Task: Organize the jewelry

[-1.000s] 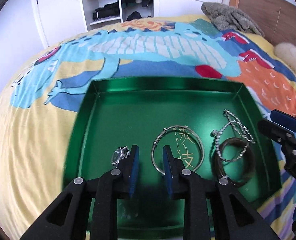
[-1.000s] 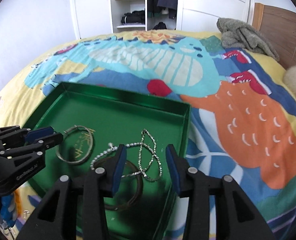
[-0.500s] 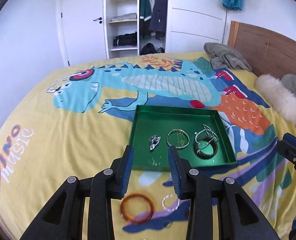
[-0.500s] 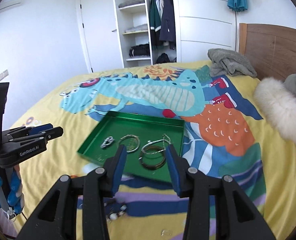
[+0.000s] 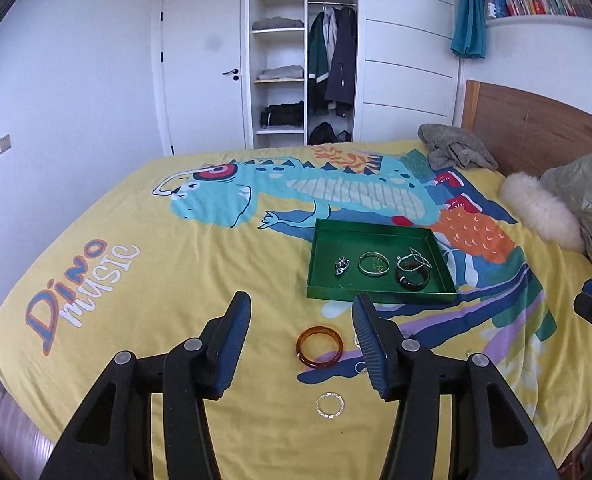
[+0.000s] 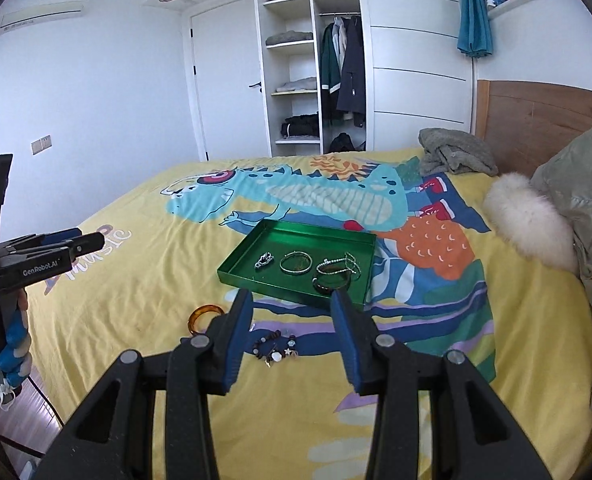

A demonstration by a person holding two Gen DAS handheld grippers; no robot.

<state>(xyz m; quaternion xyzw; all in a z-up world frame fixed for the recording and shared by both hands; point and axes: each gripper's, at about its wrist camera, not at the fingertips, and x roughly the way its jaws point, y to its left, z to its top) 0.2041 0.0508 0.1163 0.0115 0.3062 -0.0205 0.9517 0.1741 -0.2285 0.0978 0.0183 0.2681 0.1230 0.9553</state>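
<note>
Jewelry is lying partly inside the green tray (image 5: pixel 380 293) on the bedspread (image 5: pixel 183 272): a charm (image 5: pixel 341 266), a silver bangle (image 5: pixel 373 264) and a dark bangle (image 5: pixel 413 278). Just in front of the tray, an amber bangle (image 5: pixel 319 346), a clear ring (image 5: pixel 329 405) and a beaded bracelet (image 6: pixel 275 347) are lying loose. The left gripper (image 5: pixel 302 344) and right gripper (image 6: pixel 291 330) are hovering before the tray, both spread wide and carrying nothing.

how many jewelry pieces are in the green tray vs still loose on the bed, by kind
In the green tray:
brooch-like piece: 1
silver bangle: 1
rhinestone chain: 1
dark bangle: 1
Loose on the bed:
amber bangle: 1
clear ring: 1
beaded bracelet: 1
Total: 7; other small pieces are partly hidden.
</note>
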